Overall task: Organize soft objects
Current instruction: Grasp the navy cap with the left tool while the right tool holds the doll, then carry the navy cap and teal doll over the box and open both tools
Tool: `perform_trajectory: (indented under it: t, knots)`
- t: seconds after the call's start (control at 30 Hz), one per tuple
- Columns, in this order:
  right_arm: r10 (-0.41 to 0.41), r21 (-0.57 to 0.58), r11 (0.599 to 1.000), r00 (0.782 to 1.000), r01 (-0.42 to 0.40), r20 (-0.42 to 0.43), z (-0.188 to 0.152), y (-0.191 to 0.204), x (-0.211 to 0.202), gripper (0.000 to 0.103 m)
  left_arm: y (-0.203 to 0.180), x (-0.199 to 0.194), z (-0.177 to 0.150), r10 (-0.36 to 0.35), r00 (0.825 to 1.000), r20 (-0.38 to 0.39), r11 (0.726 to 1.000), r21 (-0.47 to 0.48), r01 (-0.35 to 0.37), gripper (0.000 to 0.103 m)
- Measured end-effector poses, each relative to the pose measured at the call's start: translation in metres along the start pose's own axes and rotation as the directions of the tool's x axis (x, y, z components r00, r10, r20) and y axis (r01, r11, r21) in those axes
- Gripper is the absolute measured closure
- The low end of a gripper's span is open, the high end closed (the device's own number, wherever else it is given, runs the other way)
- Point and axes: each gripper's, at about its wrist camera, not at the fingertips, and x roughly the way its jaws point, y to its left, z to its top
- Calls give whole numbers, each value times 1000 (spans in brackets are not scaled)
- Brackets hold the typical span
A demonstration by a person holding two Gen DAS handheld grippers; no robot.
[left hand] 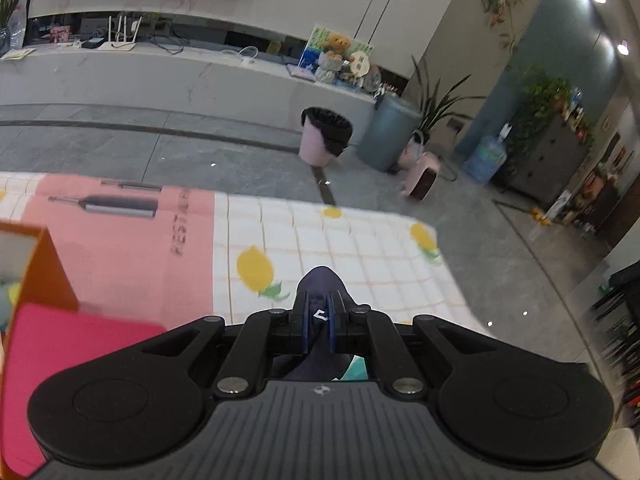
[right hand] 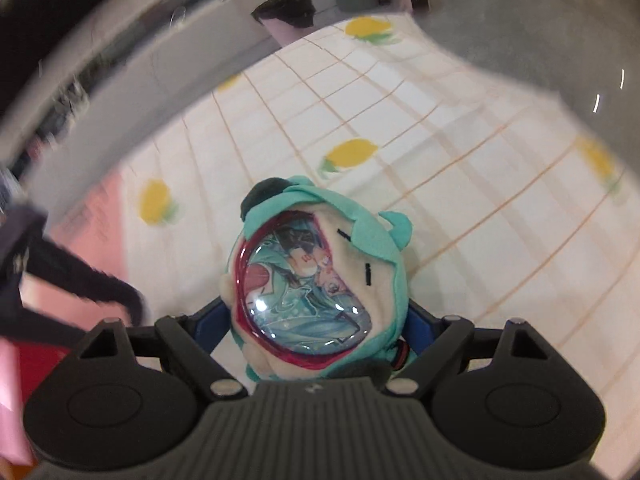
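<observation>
My left gripper (left hand: pixel 319 304) is shut on a dark navy piece of cloth (left hand: pixel 322 280) with a small white mark, which it holds above the lemon-print tablecloth (left hand: pixel 340 240). The cloth pokes out past the fingertips and hangs down behind them. In the right wrist view a teal plush toy (right hand: pixel 320 272) with a round glossy picture badge on its front fills the space between the blue pads (right hand: pixel 206 320). My right gripper (right hand: pixel 316 312) stands wide, its pads pressed on the plush's sides. At the left of that view there is a dark blurred shape (right hand: pixel 80 280).
An orange box (left hand: pixel 44 268) with a magenta panel (left hand: pixel 60 360) stands at the left, on a pink mat (left hand: pixel 120 248). Beyond the table edge, on the grey floor, stand a pink bin (left hand: pixel 320 136) and a grey bin (left hand: pixel 384 132). A long white counter (left hand: pixel 160 76) runs behind.
</observation>
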Motion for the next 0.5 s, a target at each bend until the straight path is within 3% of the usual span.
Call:
perform_trajectory:
  t: [0.1, 0.2, 0.4, 0.5]
  knots:
    - [134, 161, 978, 991, -132, -5, 8, -7, 6, 17, 1, -14, 18, -10, 1000, 27, 999, 48, 9, 93]
    - [167, 254, 953, 986, -165, 15, 16, 0, 5, 17, 5, -31, 38, -6, 998, 65, 998, 71, 1, 93]
    - [219, 185, 953, 966, -242, 137, 44, 62, -35, 17, 48, -78, 73, 43, 988, 151, 994, 95, -58, 93]
    - [315, 62, 942, 932, -330, 179, 55, 114, -67, 17, 83, -101, 75, 119, 979, 168, 985, 100, -137, 94]
